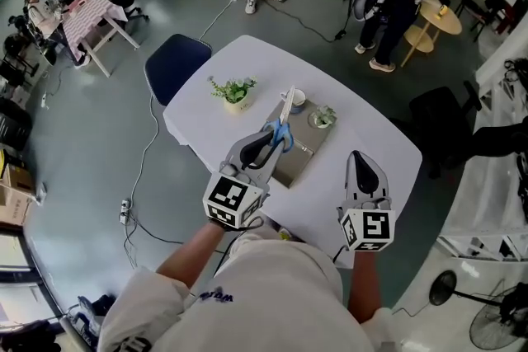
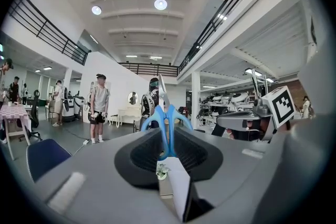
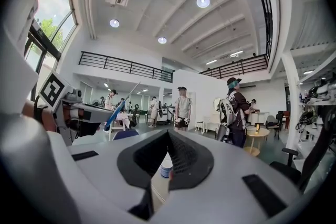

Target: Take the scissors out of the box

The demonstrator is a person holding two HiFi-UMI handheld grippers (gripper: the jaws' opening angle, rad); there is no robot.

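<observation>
Blue-handled scissors sit at the centre of the head view, clamped by the handles in the left tool, with the blades pointing toward the top of the frame. They lie over the left edge of the grey-brown box on the white bench. A potted plant, a cup and a smaller plant stand by the box's far end. The right tool is at lower right, over the bench's near part.

In the left gripper view, the left tool has its jaws nearly together, pressed on the scissors, whose blue loops rise at frame centre.

In the right gripper view, the right tool has its jaws fully together with nothing between them. The scissors show at centre left.
</observation>
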